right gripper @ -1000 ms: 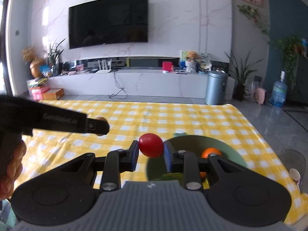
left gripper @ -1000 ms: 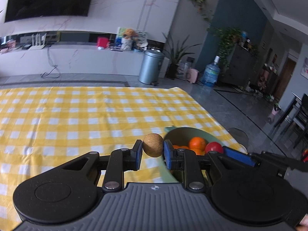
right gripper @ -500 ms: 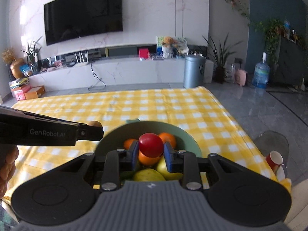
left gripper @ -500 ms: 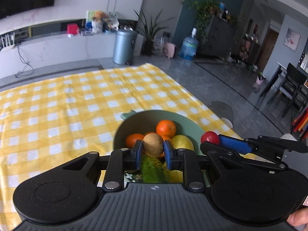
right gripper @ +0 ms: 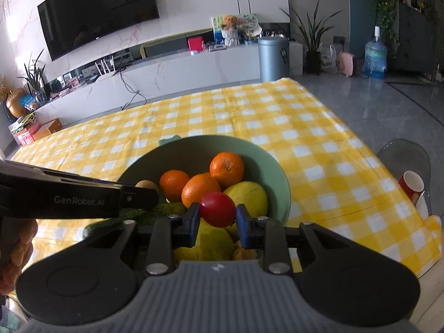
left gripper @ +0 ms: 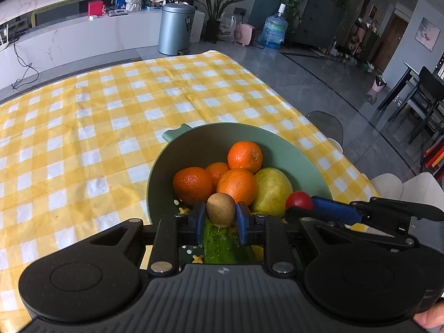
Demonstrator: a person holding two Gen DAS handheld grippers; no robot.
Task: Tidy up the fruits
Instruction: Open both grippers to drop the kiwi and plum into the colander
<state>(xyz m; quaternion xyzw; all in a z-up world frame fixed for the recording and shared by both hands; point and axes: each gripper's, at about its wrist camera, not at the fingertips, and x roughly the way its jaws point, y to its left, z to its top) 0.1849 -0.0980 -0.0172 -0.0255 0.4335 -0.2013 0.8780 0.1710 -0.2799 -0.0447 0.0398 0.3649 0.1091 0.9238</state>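
A: Over the green bowl we hold two fruits: the left gripper clenched on the kiwi, the right gripper clenched on the red tomato.

B: Neither is released yet. Oranges, a yellow fruit and a cucumber already lie inside.

A: Our grippers hide the bowl's near side.

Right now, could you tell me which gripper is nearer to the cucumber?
Left. The left gripper hovers directly over the cucumber; the right gripper is off beside it, above a yellow fruit.
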